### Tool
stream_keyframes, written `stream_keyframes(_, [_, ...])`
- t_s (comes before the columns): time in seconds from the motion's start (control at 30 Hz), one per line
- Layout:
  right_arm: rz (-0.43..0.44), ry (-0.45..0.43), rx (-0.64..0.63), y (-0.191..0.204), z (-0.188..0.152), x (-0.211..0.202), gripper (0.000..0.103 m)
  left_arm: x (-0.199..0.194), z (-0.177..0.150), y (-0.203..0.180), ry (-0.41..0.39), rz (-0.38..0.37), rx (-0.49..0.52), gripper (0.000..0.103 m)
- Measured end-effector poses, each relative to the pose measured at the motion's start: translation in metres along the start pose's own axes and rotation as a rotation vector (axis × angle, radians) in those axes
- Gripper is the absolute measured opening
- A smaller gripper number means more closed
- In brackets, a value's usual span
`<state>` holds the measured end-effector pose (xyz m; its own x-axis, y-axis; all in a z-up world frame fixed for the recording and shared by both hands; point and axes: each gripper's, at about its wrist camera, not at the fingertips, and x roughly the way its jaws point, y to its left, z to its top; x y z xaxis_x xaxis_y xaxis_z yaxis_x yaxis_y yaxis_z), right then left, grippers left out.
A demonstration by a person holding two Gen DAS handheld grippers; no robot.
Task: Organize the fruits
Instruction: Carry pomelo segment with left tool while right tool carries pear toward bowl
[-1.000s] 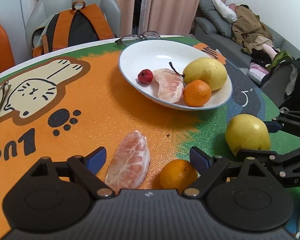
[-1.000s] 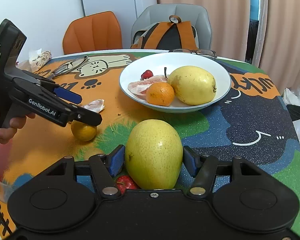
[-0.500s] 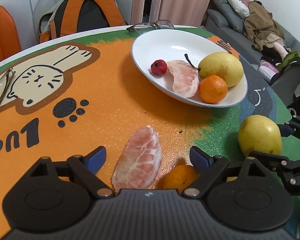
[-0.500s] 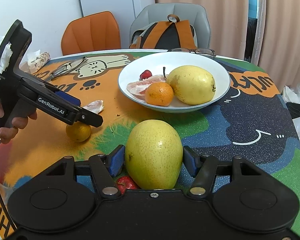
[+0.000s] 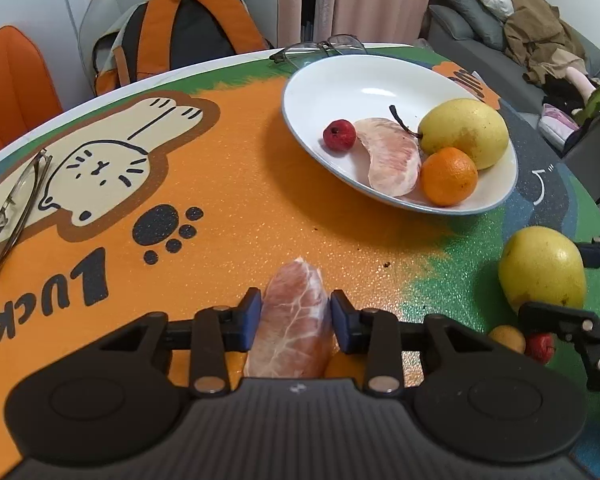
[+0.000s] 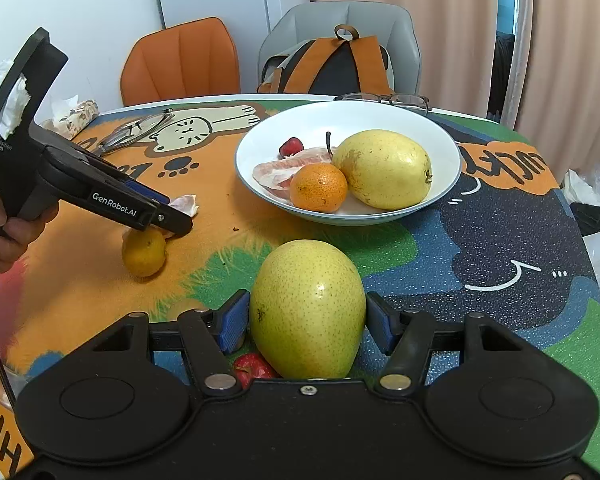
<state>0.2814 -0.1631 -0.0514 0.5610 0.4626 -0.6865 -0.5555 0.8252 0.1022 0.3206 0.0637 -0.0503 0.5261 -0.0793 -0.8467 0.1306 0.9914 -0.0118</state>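
My left gripper (image 5: 296, 316) is shut on a pink pomelo segment (image 5: 294, 320) lying on the orange table mat. A white bowl (image 5: 340, 80) holds a red berry (image 5: 339, 134), a pomelo segment (image 5: 394, 158), an orange (image 5: 449, 176) and a yellow pear (image 5: 466, 132). My right gripper (image 6: 306, 320) straddles a second yellow pear (image 6: 308, 308) on the mat, its pads close to the pear's sides with a small gap showing. A small orange (image 6: 144, 252) lies under the left gripper (image 6: 172, 216) in the right wrist view. A red berry (image 6: 254, 366) sits beside the pear.
Two pairs of glasses lie on the table, one pair (image 5: 8, 208) at the left edge and another pair (image 5: 320, 46) behind the bowl. An orange chair (image 6: 180, 60) and a grey chair with a backpack (image 6: 332, 64) stand behind the table. A sofa with clothes (image 5: 540, 40) is at the right.
My left gripper has closed from wide open onto the pomelo segment and shifted forward and left. The right gripper stays around the pear.
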Motion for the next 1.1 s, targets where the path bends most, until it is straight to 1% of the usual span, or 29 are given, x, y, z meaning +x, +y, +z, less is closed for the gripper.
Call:
stream_keyframes(0.2, [-0.003, 0.0, 0.007, -0.001, 0.0, 0.0, 0.059, -0.001, 0.0, 0.0, -0.007, 0.005, -0.008, 0.035])
stream_keyframes(0.47, [-0.003, -0.005, 0.019, -0.004, 0.001, -0.002, 0.059, -0.005, -0.002, 0.007, -0.02, -0.012, -0.033, 0.033])
stream_keyframes(0.67, [-0.004, -0.026, 0.021, -0.006, 0.006, -0.006, 0.059, -0.014, 0.0, 0.006, -0.055, -0.029, -0.035, 0.033])
stream_keyframes(0.87, [-0.024, -0.077, 0.019, -0.012, 0.023, -0.018, 0.059, -0.026, 0.007, 0.002, -0.101, -0.053, -0.033, 0.033])
stream_keyframes(1.1, [-0.056, -0.101, -0.006, -0.018, 0.047, -0.017, 0.059, -0.03, 0.024, -0.004, -0.139, -0.083, -0.033, 0.033])
